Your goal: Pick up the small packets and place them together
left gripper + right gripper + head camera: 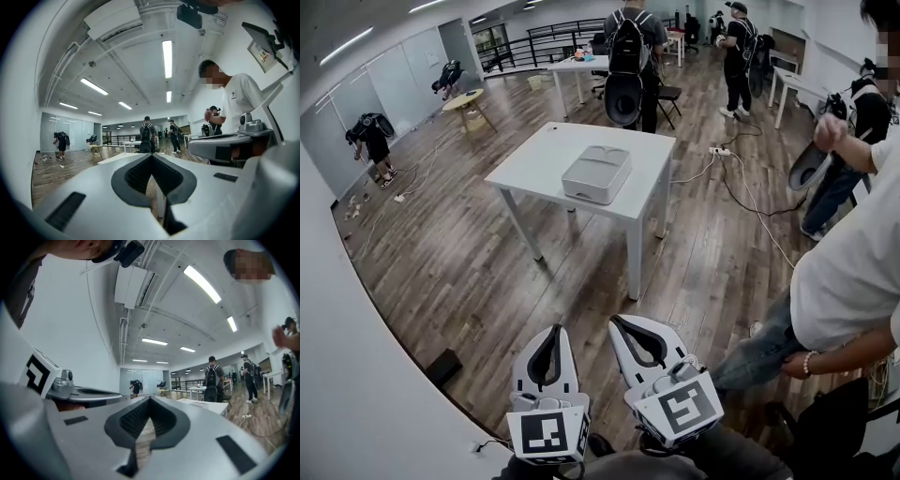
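Head view: L gripper (555,331), R gripper (617,322) level, fingers (131,177) closed, empty; grey box (595,173) on white table (534,164).

2 tools (555,330) (617,322), 1 grey box (596,173), 1 white table (534,164) under it, 1 round wooden table (464,98)

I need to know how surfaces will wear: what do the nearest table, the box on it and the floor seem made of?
Table: matte white top, probably laminate or painted board.
Box: pale grey, rounded edges, smooth, likely moulded plastic.
Floor: brown planks with grain and slight sheen, wood or wood-look laminate.
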`<state>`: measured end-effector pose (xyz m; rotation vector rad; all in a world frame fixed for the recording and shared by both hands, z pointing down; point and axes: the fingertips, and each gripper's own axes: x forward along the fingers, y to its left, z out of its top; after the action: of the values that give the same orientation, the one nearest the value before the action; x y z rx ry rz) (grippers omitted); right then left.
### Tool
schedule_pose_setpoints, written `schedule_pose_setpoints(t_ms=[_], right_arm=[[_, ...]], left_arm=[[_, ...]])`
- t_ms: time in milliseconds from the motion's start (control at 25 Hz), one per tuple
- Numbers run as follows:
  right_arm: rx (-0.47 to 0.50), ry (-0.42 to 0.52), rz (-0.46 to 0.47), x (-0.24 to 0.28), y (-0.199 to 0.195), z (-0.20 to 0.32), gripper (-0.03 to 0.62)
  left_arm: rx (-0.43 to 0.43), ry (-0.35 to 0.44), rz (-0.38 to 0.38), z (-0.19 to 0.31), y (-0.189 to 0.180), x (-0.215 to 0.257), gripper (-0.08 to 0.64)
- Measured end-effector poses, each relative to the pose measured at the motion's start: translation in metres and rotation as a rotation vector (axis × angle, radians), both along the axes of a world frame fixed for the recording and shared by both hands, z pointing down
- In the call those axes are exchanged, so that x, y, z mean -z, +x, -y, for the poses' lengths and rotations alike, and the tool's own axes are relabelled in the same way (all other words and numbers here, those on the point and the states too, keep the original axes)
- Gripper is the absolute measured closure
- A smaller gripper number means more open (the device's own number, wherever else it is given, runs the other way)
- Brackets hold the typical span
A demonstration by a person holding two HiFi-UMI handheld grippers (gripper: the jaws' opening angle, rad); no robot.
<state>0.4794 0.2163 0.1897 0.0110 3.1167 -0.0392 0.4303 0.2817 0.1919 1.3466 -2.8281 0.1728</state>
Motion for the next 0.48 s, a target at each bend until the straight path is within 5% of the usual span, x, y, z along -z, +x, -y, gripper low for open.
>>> schedule_pose_setpoints(t_ms=[480], right_arm=[[-0.037, -0.078, 0.025, -0.007, 0.018, 0.035, 0.592]], left_arm=[[-0.013, -0.031, -0.01, 0.027, 0.011, -0.013, 0.565]])
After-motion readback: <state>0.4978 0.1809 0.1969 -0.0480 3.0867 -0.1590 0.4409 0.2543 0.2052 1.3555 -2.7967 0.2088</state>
